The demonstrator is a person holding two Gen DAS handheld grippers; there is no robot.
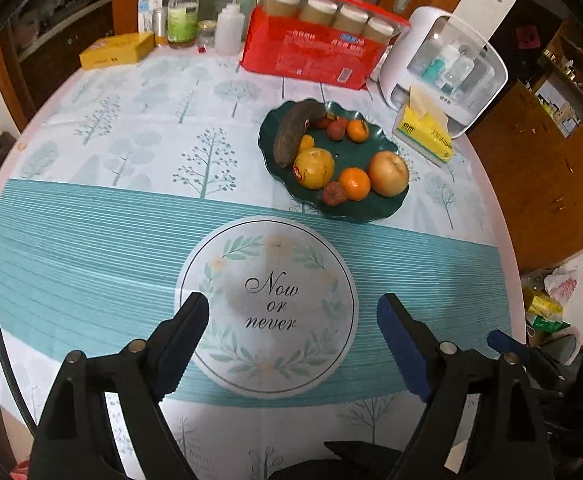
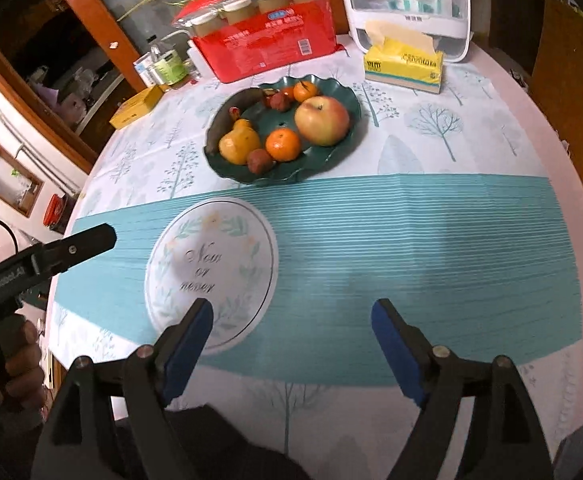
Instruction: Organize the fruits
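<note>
Tablecloth (image 1: 91, 240) print: "Now or never" | plate (image 1: 333, 210): fruit

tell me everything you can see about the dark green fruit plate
The dark green plate is shallow with a wavy, scalloped rim and looks glossy, like plastic or glazed ceramic. It sits flat on the tree-print tablecloth, beyond the round "Now or never" motif and in front of the red package. It holds an apple, tangerines, a yellow pear-like fruit, small reddish fruits and a long dark brownish piece. Neither gripper touches it.
</note>
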